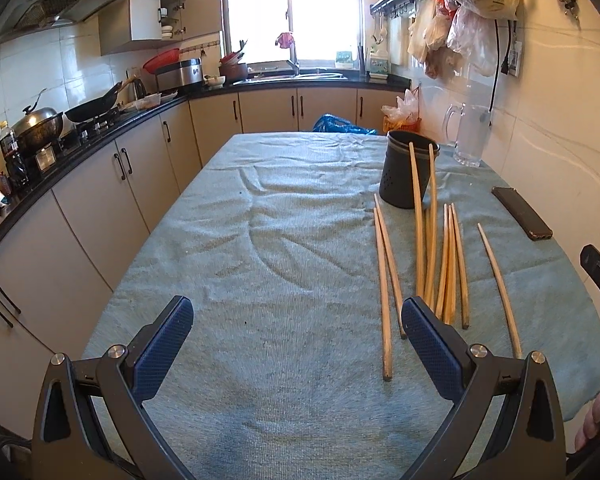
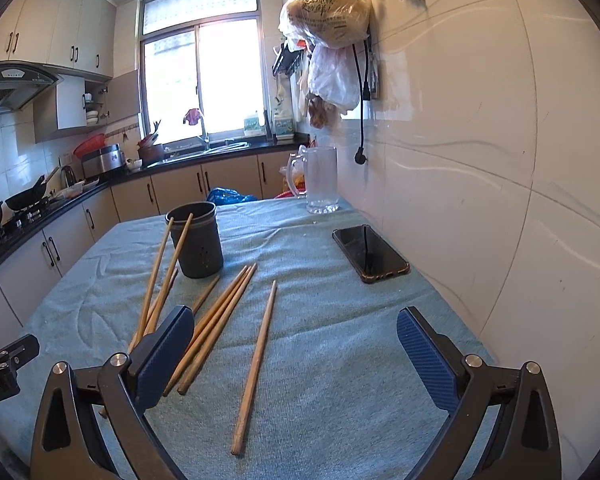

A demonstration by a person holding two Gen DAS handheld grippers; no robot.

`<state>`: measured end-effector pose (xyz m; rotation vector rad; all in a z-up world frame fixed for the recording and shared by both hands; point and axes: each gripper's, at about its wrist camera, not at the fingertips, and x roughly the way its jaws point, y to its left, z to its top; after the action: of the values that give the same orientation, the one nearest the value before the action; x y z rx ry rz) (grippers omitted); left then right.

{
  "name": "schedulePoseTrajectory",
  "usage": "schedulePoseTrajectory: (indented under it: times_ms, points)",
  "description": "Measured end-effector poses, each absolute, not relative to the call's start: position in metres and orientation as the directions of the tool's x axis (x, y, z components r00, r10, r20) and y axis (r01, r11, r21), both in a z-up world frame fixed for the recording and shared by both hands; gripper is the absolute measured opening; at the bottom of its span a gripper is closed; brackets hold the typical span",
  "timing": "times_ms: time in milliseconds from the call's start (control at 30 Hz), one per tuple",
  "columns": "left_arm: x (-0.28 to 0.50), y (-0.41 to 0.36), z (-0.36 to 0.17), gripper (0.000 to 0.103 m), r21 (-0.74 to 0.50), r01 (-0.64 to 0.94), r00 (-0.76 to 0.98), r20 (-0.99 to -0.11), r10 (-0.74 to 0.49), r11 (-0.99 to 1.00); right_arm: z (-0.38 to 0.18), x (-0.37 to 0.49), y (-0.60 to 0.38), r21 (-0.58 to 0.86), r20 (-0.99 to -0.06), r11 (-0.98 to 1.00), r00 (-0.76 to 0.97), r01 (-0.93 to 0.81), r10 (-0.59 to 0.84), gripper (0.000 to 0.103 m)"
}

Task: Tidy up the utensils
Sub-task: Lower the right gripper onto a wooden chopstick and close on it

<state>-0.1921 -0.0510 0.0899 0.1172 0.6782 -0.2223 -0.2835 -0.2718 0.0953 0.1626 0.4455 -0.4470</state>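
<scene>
Several wooden chopsticks point(image 1: 450, 264) lie scattered on the blue-green tablecloth point(image 1: 260, 240); they also show in the right wrist view point(image 2: 216, 320). Two chopsticks point(image 1: 418, 216) lean with their tips in a dark grey utensil holder point(image 1: 408, 172), which also shows in the right wrist view point(image 2: 198, 240). A single chopstick point(image 2: 256, 364) lies apart on the right. My left gripper point(image 1: 296, 320) is open and empty, left of the chopsticks. My right gripper point(image 2: 296, 328) is open and empty, over the single chopstick.
A black phone point(image 2: 370, 254) lies near the wall on the right. A glass mug point(image 2: 320, 180) stands at the table's far right corner. Kitchen counters with a stove and pans point(image 1: 88, 112) run along the left. Plastic bags point(image 2: 328, 12) hang on the wall.
</scene>
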Motion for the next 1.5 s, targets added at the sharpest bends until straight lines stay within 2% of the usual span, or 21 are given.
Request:
schedulePoseTrajectory:
  times_ms: [333,567,833,900,1067,1200,1267,1367,1433,1500]
  points:
    - [-0.177,-0.051,0.079,0.103,0.051,0.241,0.736,-0.661,-0.148,0.969,0.084,-0.264,-0.278,0.044,-0.497,0.905,0.795,0.424,-0.349,0.103]
    - [-0.160,-0.046,0.089,0.103,0.026,0.288,0.720,-0.665,-0.199,0.957,0.091,-0.247,-0.280,0.030,-0.504,0.923,0.804,0.383,-0.317,0.103]
    - [-0.113,-0.047,0.114,0.103,-0.157,0.359,0.623,-0.693,-0.362,0.920,0.093,-0.214,-0.293,0.141,-0.568,0.944,0.805,0.297,-0.169,0.103]
    - [-0.104,-0.050,0.118,0.100,-0.187,0.370,0.609,-0.691,-0.390,0.910,0.091,-0.207,-0.298,0.180,-0.587,0.940,0.798,0.289,-0.133,0.103]
    - [-0.082,-0.063,0.117,0.086,-0.223,0.405,0.557,-0.709,-0.433,0.887,0.078,-0.193,-0.322,0.260,-0.633,0.909,0.769,0.324,-0.093,0.102]
    - [-0.053,-0.084,0.114,0.080,-0.300,0.426,0.488,-0.719,-0.496,0.854,0.077,-0.177,-0.333,0.350,-0.641,0.893,0.768,0.282,0.009,0.089]
    - [-0.042,-0.097,0.112,0.073,-0.311,0.439,0.478,-0.714,-0.512,0.843,0.078,-0.161,-0.335,0.426,-0.622,0.878,0.776,0.217,0.109,0.082]
    - [-0.025,-0.119,0.106,0.072,-0.344,0.489,0.428,-0.706,-0.564,0.802,0.077,-0.131,-0.337,0.539,-0.579,0.832,0.774,0.129,0.256,0.073]
    - [-0.015,-0.131,0.098,0.071,-0.369,0.509,0.384,-0.711,-0.589,0.777,0.075,-0.113,-0.336,0.573,-0.564,0.813,0.768,0.100,0.303,0.068]
    - [-0.006,-0.140,0.090,0.068,-0.387,0.533,0.342,-0.715,-0.610,0.753,0.072,-0.095,-0.336,0.596,-0.555,0.799,0.759,0.079,0.340,0.058]
